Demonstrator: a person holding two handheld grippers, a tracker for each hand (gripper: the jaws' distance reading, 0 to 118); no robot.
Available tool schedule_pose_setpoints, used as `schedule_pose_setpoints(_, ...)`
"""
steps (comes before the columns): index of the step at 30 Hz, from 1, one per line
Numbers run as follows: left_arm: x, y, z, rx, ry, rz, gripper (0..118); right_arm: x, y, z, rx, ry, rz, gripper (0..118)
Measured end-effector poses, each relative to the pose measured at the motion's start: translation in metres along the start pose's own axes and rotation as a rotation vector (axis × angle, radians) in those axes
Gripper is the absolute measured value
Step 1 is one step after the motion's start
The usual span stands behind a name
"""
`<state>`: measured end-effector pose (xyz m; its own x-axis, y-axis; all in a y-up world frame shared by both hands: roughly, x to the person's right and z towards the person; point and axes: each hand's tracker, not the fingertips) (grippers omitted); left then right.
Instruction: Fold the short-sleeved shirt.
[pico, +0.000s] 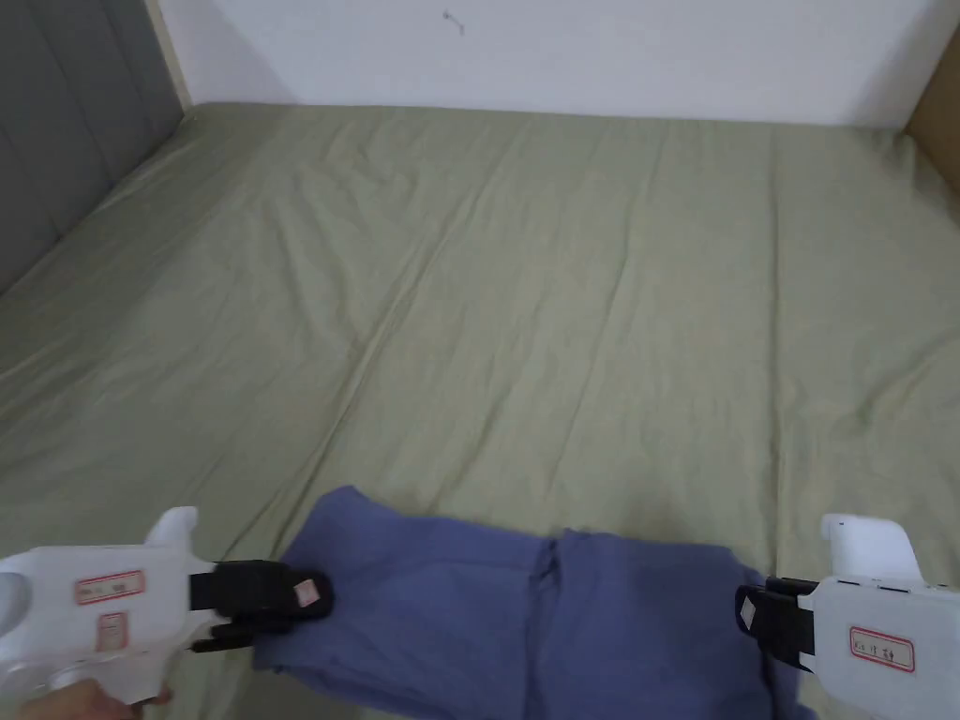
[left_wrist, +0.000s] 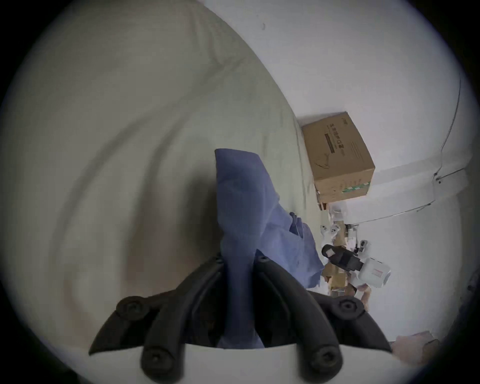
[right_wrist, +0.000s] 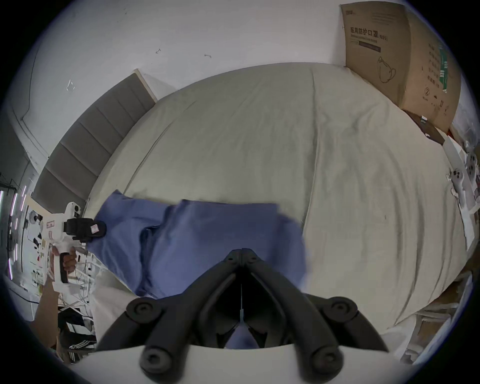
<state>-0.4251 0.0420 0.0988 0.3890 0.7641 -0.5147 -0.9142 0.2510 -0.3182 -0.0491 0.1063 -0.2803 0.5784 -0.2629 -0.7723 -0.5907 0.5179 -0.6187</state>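
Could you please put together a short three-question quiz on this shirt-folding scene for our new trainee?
1. True or false: the left tongs are shut on the blue shirt.
2. What does the shirt lie on? A) green bed sheet B) wooden floor C) glass table
3. What stands at the bed's far right corner?

Key: 1 true. 2 A, the green bed sheet. 3 a cardboard box.
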Motion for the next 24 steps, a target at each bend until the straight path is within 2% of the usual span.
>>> schedule_pose_setpoints(5,-0.011,0.011,0.045,0.036,0.106,0.022,13,0.005,-0.005,-0.005,-0.005,-0.009,-0.025,0)
schedule_pose_setpoints(11,0.018,0.007,0.044,0.087,0.124,0.003,13,0.005,-0.01,-0.008,-0.015,0.001,-0.035,0)
schedule_pose_setpoints(14,0.053,0.007,0.039,0.11,0.167,-0.076,13,0.005,-0.01,-0.007,-0.012,0.012,-0.032,0)
schedule_pose_setpoints(17,0.1,0.002,0.03,0.122,0.086,-0.129,13,0.009,-0.009,-0.004,-0.001,0.016,-0.037,0)
schedule_pose_setpoints(20,0.156,-0.005,0.014,0.111,0.077,-0.31,13,0.015,-0.009,0.001,0.014,0.023,-0.055,0)
schedule_pose_setpoints(24,0.213,-0.02,-0.027,0.043,0.009,-0.432,13,0.027,-0.012,0.008,0.03,0.016,-0.077,0)
